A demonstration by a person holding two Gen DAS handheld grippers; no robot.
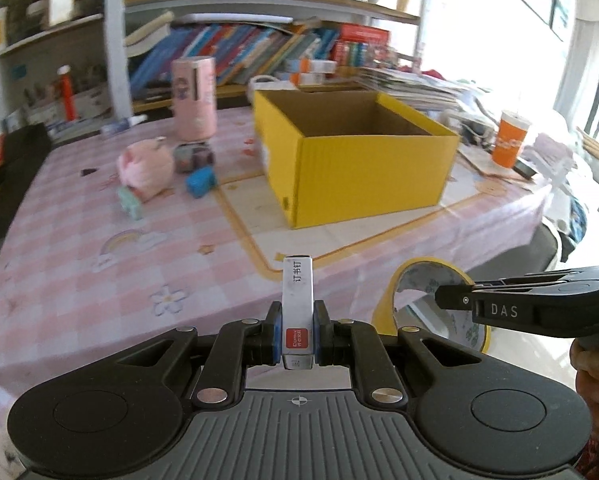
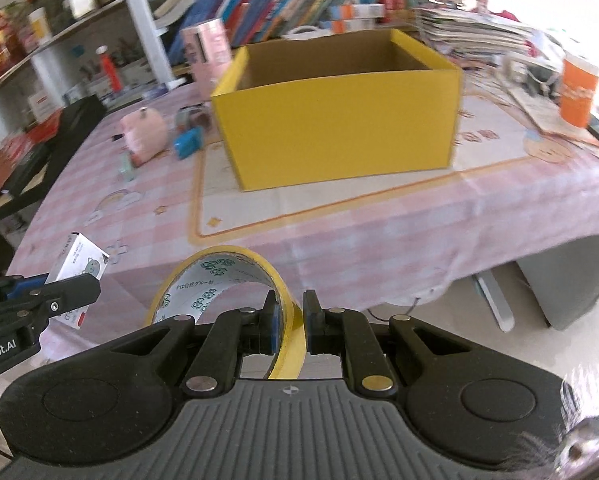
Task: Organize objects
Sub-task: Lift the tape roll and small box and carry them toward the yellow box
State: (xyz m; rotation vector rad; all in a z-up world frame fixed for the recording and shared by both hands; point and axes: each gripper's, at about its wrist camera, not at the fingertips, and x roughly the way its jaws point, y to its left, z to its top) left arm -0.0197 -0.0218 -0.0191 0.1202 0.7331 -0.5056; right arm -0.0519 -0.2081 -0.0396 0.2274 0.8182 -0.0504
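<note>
My left gripper (image 1: pixel 297 330) clamps a staples box (image 1: pixel 297 300), bottom center; my right gripper (image 2: pixel 289 322) pinches a yellow tape roll (image 2: pixel 223 280). Open yellow box (image 2: pixel 339 128) sits upper center, seemingly empty.

table (image 1: pixel 79 240): pink checked cloth | on it: yellow box (image 1: pixel 359 172), pink plush (image 1: pixel 145 168), orange cup (image 1: pixel 509 140)

The left tongs (image 1: pixel 297 322) clamp a slim white staple box (image 1: pixel 297 304); beyond stands an open yellow cardboard box (image 1: pixel 363 168) on the pink-checked table (image 1: pixel 99 240).
</note>
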